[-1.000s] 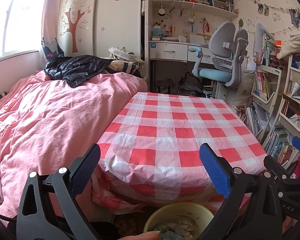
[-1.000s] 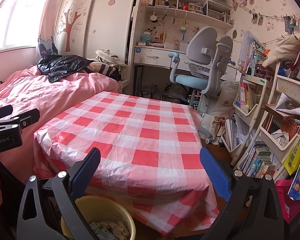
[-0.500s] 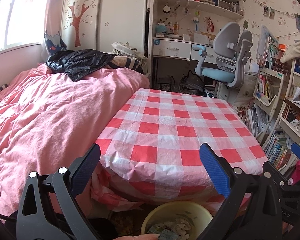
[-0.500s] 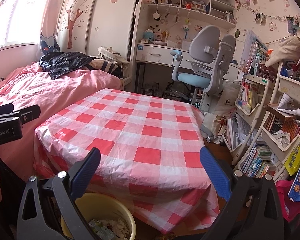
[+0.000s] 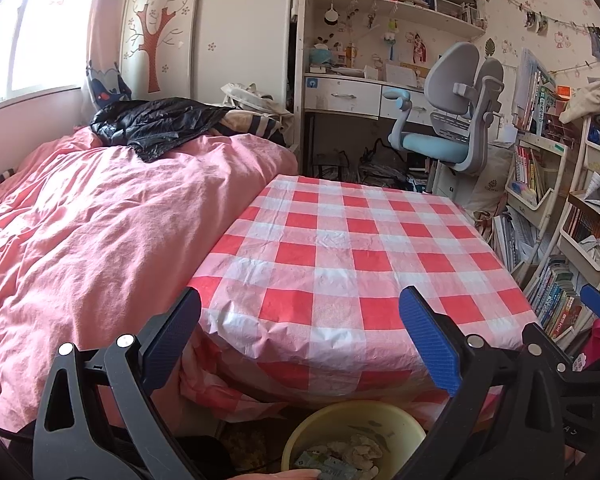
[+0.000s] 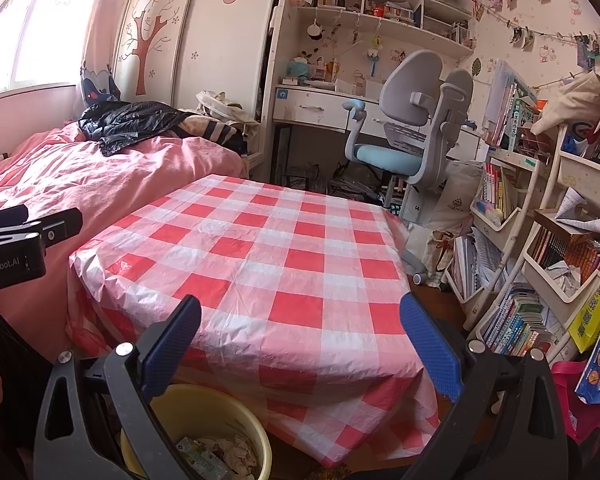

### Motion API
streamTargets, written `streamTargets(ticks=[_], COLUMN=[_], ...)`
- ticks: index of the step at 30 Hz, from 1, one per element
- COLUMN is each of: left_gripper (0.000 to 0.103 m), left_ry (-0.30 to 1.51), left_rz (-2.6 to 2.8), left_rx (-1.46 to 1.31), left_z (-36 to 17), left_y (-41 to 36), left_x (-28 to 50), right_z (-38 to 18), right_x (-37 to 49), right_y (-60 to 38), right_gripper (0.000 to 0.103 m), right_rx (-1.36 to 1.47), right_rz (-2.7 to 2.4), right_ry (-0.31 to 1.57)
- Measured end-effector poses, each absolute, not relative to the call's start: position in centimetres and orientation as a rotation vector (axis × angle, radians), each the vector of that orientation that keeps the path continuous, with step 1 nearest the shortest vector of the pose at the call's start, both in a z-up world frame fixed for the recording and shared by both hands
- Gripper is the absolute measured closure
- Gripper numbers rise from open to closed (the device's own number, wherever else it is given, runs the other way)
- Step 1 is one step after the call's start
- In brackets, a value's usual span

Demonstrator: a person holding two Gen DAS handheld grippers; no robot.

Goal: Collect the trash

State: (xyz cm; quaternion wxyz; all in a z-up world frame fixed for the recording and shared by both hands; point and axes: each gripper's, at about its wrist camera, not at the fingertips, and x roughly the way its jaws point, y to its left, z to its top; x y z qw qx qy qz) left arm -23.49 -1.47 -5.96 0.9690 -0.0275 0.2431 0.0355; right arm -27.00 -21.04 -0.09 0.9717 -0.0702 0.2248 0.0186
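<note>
- My left gripper fills the bottom of its frame, its blue pads spread wide with nothing between them.
- My right gripper is likewise spread apart and holds nothing.
- The yellow bin sits at the bottom centre of the left view, below the near edge of the table; its lower part is cut off by the frame edge.
- In the right view the same bin lies at the bottom left, partly hidden behind my left-hand finger.
- Crumpled paper trash and a wrapper lie inside the bin; the print on the wrapper is too small to read.
- A fingertip pokes in at the bottom edge of the left view, mostly cut off.
- The red-and-white checked tablecloth covers the table in mid-frame and hides its legs.
- The pink duvet fills the left side, with a black jacket at upper left.
- A grey desk chair stands at upper right, beside crowded bookshelves.
- At the left edge of the right view my other gripper's body reads "GenRobot.AI", its first letter clipped.
</note>
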Motion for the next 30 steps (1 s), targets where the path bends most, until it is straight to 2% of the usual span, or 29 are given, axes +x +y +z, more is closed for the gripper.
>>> streamTargets(ticks=[30], left_gripper=[0.007], left_ry=[0.5], left_rz=[0.057], left_rx=[-0.037], left_z=[-6.02], left_y=[-1.72], left_x=[-23.44], right_z=[-0.41], right_x=[-26.98], right_y=[-20.88], right_gripper=[0.008], right_rx=[-0.153], right_rz=[0.044], right_ry=[0.458])
